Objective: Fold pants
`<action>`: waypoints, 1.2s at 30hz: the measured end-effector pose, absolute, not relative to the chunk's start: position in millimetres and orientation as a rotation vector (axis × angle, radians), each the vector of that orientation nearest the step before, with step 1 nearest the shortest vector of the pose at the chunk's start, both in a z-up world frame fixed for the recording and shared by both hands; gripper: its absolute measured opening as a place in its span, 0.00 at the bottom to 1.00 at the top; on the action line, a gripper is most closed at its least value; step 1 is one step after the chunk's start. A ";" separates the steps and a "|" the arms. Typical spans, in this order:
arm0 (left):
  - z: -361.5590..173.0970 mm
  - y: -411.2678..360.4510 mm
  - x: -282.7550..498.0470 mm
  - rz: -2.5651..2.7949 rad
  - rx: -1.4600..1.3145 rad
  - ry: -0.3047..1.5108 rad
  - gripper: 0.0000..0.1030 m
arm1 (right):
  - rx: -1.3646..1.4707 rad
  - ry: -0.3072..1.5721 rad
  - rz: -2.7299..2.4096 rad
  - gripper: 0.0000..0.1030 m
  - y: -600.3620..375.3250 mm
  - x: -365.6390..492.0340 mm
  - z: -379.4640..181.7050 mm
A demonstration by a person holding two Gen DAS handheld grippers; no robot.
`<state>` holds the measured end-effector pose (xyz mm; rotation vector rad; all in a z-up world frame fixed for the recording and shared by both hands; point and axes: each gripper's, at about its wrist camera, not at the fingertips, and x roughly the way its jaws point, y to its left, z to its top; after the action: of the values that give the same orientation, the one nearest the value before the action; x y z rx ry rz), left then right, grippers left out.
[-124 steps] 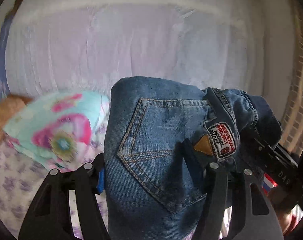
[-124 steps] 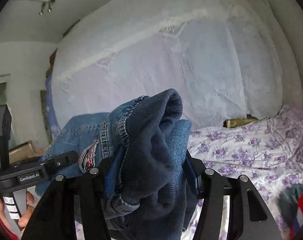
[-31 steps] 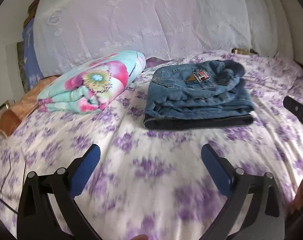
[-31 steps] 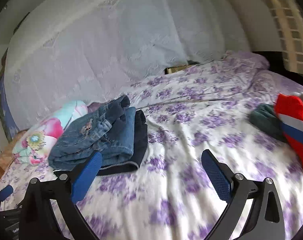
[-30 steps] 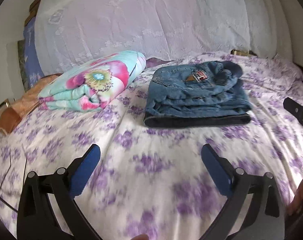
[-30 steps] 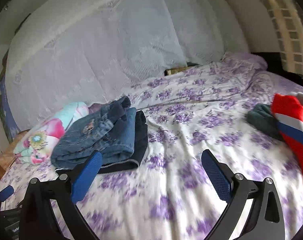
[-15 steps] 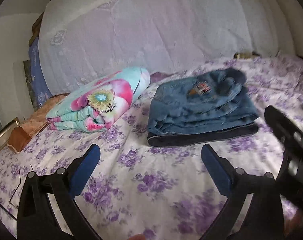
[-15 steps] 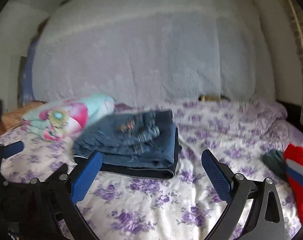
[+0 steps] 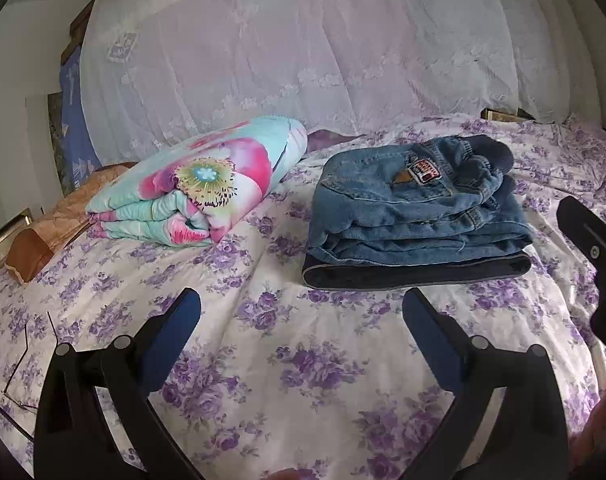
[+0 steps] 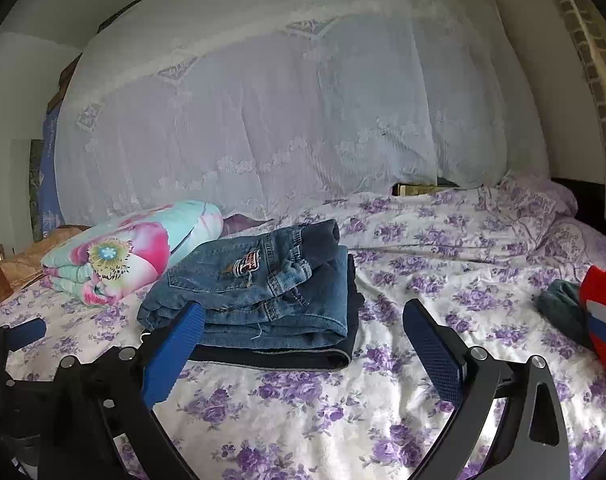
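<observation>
**Folded denim on floral bedsheet**

Blue denim pants (image 9: 415,220), folded into a thick rectangular stack atop a dark layer, resting on the purple-flowered sheet (image 9: 287,344) beside a puffy floral quilt (image 9: 199,192). Left gripper (image 9: 301,320) and right gripper (image 10: 303,332) hovering low, jaws spread wide, holding nothing.

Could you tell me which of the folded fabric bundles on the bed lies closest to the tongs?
The jeans, folded with a patch on top. They lie just ahead of both open tongs, while the floral quilt sits farther back beside them.
</observation>
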<state>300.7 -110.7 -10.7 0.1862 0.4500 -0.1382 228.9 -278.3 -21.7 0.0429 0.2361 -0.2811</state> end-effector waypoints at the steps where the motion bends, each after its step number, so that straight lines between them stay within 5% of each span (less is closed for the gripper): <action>1: -10.5 -110.9 299.4 -0.143 0.187 0.449 0.96 | 0.042 0.232 -0.286 0.97 -278.3 227.8 -21.3; 36: -8.9 -117.7 291.1 -0.190 0.207 0.441 0.96 | 0.071 0.276 -0.276 0.97 -284.0 234.4 -27.0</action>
<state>291.1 -117.7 -8.9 0.2072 0.4412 -0.1899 234.4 -284.0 -27.0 0.0707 0.2763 -0.2761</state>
